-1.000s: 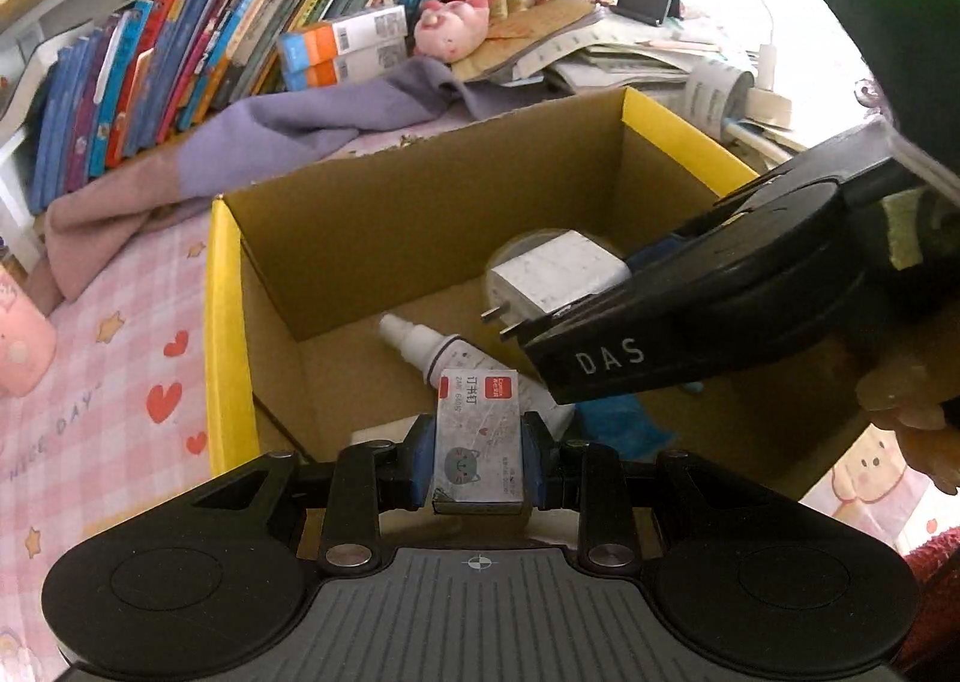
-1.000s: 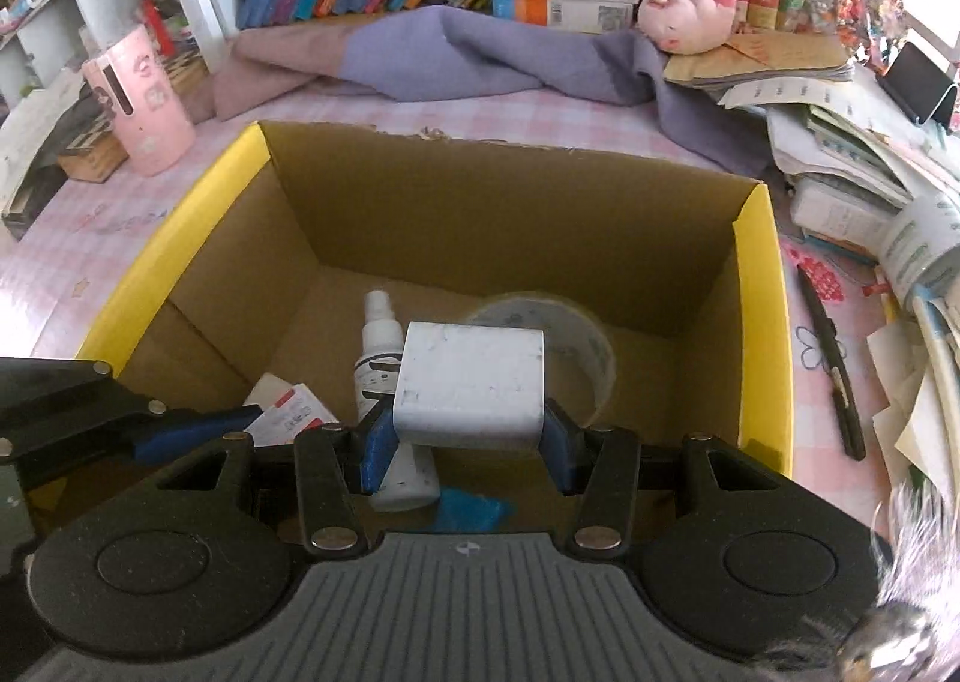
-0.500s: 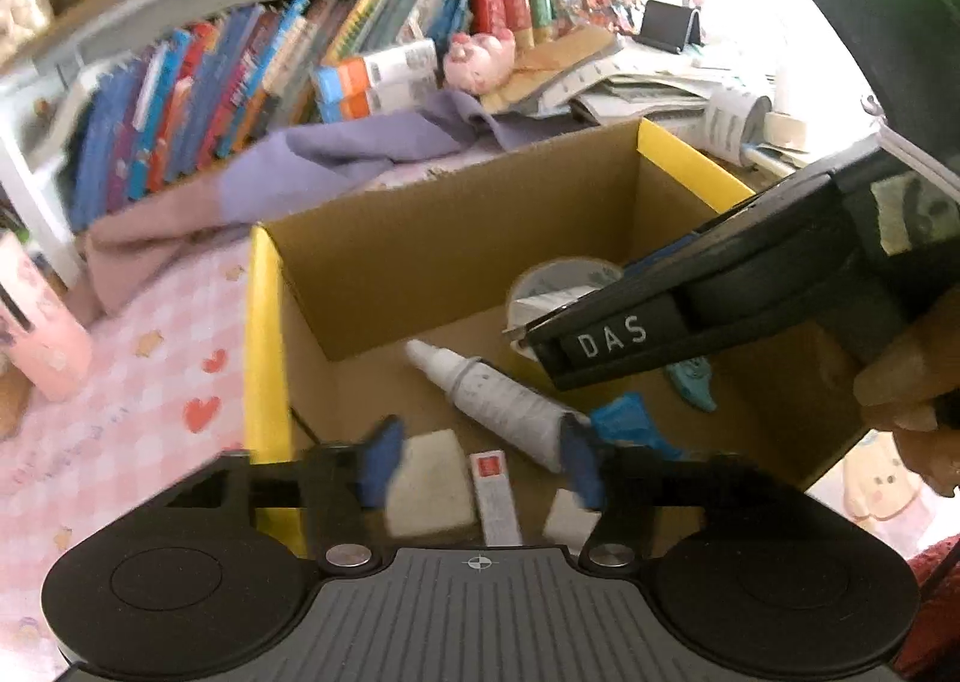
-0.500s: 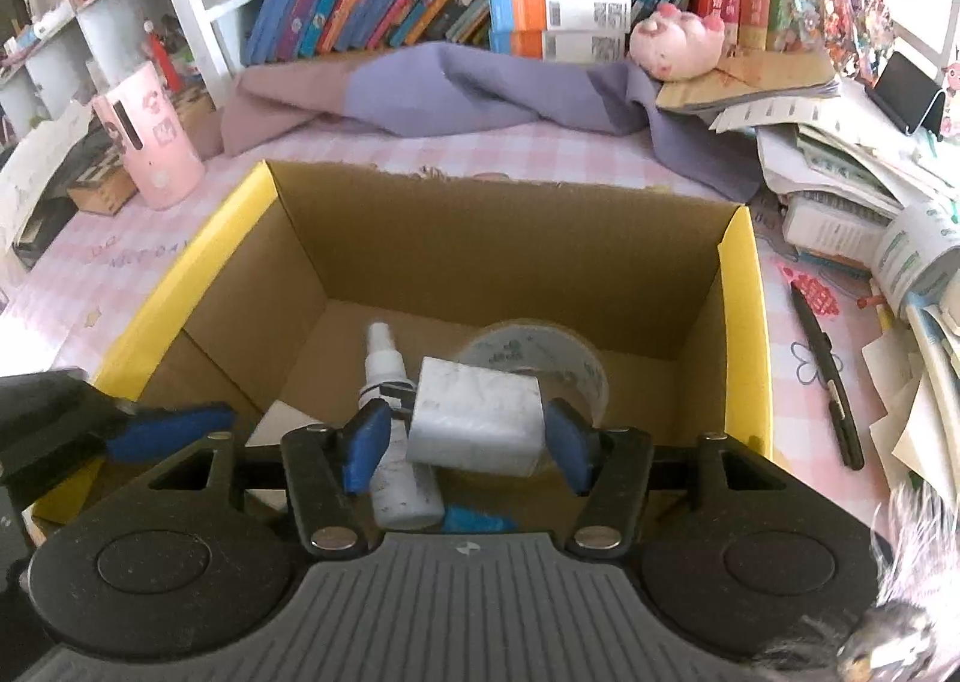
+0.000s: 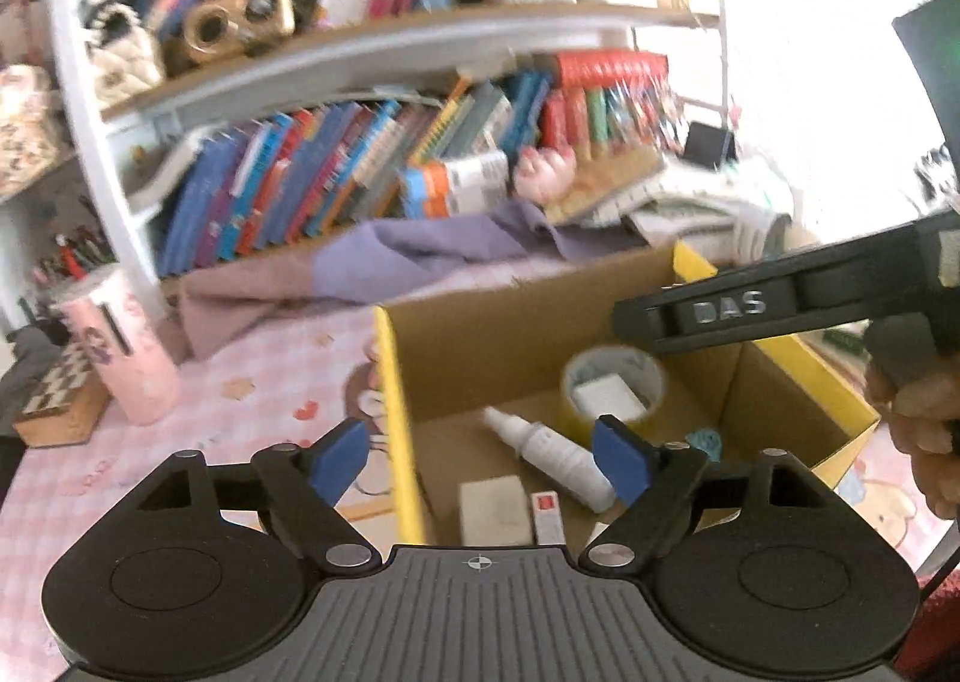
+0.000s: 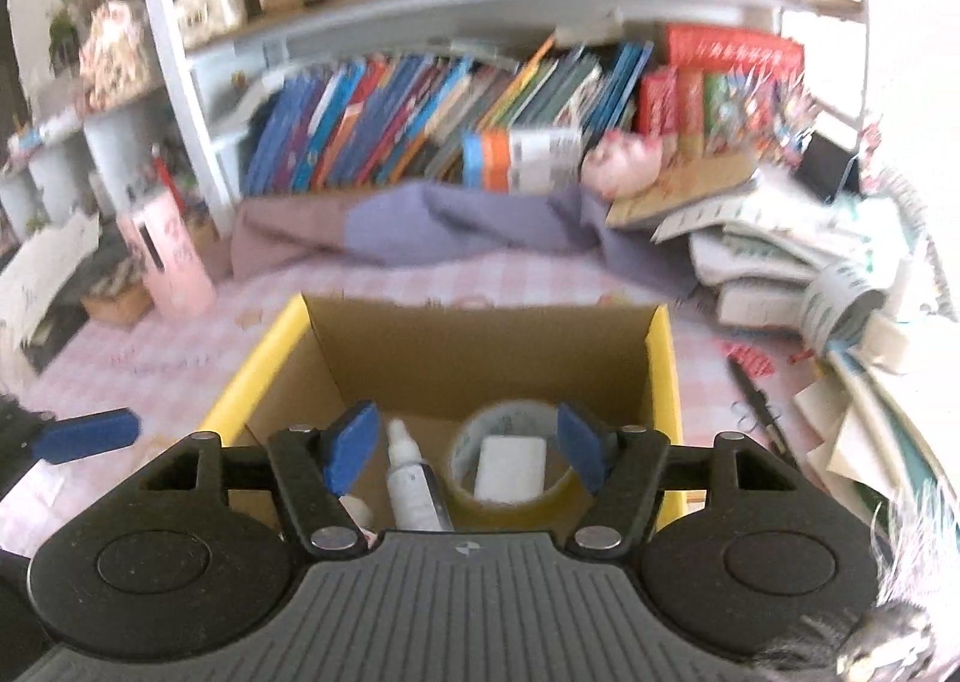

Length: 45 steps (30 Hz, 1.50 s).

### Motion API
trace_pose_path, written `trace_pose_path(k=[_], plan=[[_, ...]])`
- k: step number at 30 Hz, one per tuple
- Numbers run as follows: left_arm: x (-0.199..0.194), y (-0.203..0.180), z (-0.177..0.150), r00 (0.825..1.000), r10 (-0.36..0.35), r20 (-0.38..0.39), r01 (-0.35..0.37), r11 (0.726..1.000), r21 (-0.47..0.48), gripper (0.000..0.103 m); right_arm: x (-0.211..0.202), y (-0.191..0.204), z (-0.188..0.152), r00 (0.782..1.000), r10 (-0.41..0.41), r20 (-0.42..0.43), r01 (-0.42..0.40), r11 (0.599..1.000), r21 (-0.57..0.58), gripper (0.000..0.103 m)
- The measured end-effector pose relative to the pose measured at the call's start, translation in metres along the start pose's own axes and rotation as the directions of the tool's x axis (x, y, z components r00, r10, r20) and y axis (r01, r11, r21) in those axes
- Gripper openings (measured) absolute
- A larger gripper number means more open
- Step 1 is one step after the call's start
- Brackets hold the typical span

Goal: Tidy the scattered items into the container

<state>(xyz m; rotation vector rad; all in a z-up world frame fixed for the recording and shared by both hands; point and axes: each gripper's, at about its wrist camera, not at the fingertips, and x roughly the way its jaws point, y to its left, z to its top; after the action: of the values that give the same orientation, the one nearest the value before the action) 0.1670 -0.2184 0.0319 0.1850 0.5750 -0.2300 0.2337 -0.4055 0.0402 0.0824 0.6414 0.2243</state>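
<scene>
A cardboard box with yellow rims (image 5: 396, 412) (image 6: 663, 376) stands on the pink tablecloth. Inside lie a white spray bottle (image 5: 552, 457) (image 6: 411, 484), a tape roll (image 5: 612, 376) (image 6: 510, 496) with a white charger (image 5: 606, 397) (image 6: 510, 466) resting inside it, a small red-and-white card pack (image 5: 545, 517) and a white pad (image 5: 495, 511). My left gripper (image 5: 480, 460) hovers above the box's near left corner, jaws opening, nothing between them. My right gripper (image 6: 465, 445) hangs above the box, jaws opening and empty; its body (image 5: 780, 304) shows at right in the left wrist view.
A purple cloth (image 6: 456, 226), a row of books (image 6: 420, 123) and a pink pig toy (image 6: 624, 162) lie behind the box. A pink cup (image 5: 129, 346) (image 6: 171, 262) stands left. Papers (image 6: 780, 256) and a black pen (image 6: 756, 406) sit to the right. A hand (image 5: 924, 424) holds the right gripper.
The left gripper let go of the card pack and the right let go of the white charger; both now lie in the box. Both grippers opened, rose and pulled back.
</scene>
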Motion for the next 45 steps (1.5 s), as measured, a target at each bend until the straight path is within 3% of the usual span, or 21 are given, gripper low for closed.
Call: trace_pose_path(k=[6,11,17,22,31,45], plan=[[-0.036,0.028,-0.016,0.995,0.046,0.091,-0.038,0.995,-0.091,0.09,-0.038,0.018,-0.016,0.995,-0.038,0.087,0.038,0.999,0.012,0.066],[-0.064,0.049,-0.039,0.992,0.076,0.1,-0.062,0.988,-0.142,0.09,-0.06,0.038,-0.038,0.992,-0.078,0.102,0.074,0.997,0.036,0.066],[-0.097,0.071,-0.07,0.993,0.1,0.059,-0.088,0.98,-0.177,0.091,-0.088,0.074,-0.068,0.987,-0.122,0.105,0.12,0.992,0.026,0.072],[-0.121,0.08,-0.092,0.992,0.119,0.04,-0.111,0.98,-0.163,0.098,-0.105,0.102,-0.101,0.988,-0.139,0.068,0.139,0.99,0.018,0.073],[-0.145,0.095,-0.128,0.994,0.11,-0.025,-0.113,0.981,-0.158,0.101,-0.126,0.143,-0.144,0.988,-0.151,0.027,0.151,0.989,0.007,0.08],[-0.159,0.108,-0.156,0.989,0.109,-0.097,-0.125,0.978,-0.169,0.103,-0.132,0.174,-0.175,0.988,-0.143,-0.06,0.143,0.99,-0.01,0.089]])
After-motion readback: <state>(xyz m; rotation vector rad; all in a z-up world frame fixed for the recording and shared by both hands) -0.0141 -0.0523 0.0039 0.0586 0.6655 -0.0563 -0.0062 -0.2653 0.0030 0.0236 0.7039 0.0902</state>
